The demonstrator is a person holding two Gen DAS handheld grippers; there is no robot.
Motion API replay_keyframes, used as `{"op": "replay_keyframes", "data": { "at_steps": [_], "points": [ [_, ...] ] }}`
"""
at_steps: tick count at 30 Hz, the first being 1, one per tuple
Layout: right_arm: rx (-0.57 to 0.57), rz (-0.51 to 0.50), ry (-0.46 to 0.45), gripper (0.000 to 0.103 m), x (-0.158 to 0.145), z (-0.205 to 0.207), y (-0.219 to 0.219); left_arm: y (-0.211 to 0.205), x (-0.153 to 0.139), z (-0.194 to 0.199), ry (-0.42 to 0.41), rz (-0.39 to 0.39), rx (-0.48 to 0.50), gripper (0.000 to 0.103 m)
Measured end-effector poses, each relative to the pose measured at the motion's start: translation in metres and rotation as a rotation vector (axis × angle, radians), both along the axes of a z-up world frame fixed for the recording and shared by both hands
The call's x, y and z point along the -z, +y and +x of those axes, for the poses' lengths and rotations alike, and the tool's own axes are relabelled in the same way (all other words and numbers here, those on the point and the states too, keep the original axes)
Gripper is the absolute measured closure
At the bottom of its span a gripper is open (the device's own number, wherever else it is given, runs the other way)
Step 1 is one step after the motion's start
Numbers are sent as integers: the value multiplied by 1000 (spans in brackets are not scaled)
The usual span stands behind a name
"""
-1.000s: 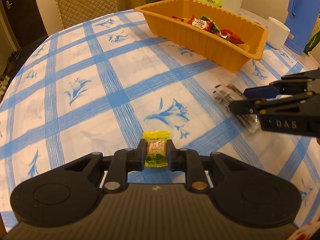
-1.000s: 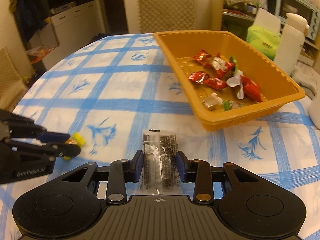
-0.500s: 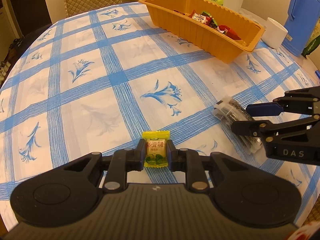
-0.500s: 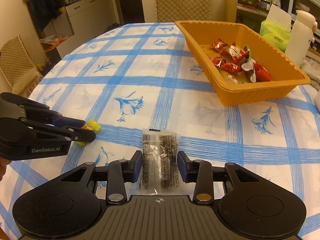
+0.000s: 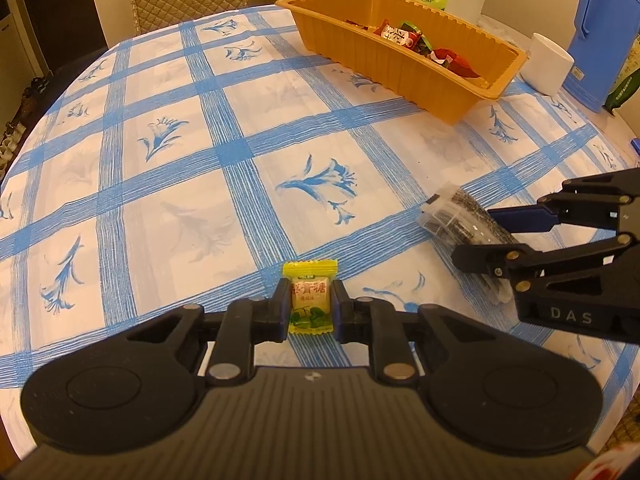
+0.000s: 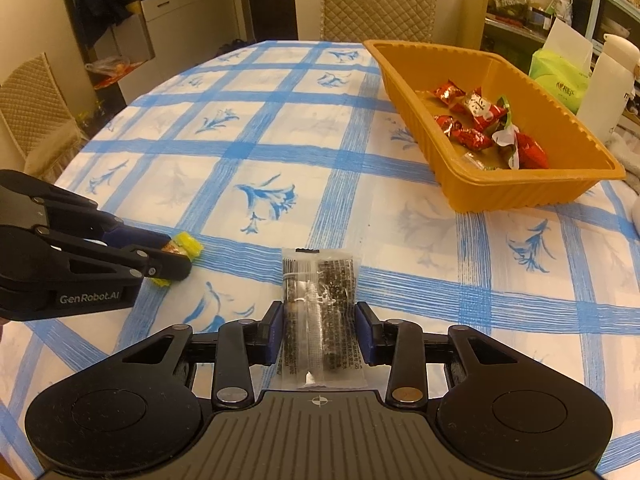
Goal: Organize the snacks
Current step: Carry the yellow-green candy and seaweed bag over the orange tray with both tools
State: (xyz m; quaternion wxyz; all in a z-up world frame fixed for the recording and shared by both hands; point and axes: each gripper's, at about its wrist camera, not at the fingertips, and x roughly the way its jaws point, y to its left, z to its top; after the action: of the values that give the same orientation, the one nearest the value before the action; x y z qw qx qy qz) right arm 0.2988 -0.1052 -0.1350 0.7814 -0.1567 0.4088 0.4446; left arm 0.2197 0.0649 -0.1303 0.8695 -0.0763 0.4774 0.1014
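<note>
**A:** What's being held on the left?

**B:** A yellow candy [image 5: 310, 300] is pinched by the left claw [image 5: 310, 306], which is pressed together on its two sides. It's kept low over the table [image 5: 200, 184]. Its long axis is lined up with the fingers, and the crimped yellow end is pointed away from the camera.

**A:** And on the right?

**B:** A clear packet of dark stuff [image 6: 318, 296] is gripped along its long edges by the right claw [image 6: 320, 332], whose jaws are closing a touch. It's laid the same way, lengthwise along the fingers, dark-sealed end pointed forward. The orange tray [image 6: 500, 196], with red-wrapped sweets [image 6: 468, 136] in it, is seen well apart at far right.

**A:** Anything changed from a second ago?

**B:** Both grips are kept as before. The tray is now seen farther off, and more table is shown.
</note>
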Motion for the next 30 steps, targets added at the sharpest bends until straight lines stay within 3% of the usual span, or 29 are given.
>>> {"op": "replay_keyframes", "data": {
  "at_steps": [16, 30],
  "points": [
    [83, 141, 46, 65, -53, 19, -36, -15, -52, 11, -111, 7, 36, 85],
    [191, 241, 8, 65, -90, 96, -44, -13, -93, 97, -241, 23, 87, 85]
  ]
}}
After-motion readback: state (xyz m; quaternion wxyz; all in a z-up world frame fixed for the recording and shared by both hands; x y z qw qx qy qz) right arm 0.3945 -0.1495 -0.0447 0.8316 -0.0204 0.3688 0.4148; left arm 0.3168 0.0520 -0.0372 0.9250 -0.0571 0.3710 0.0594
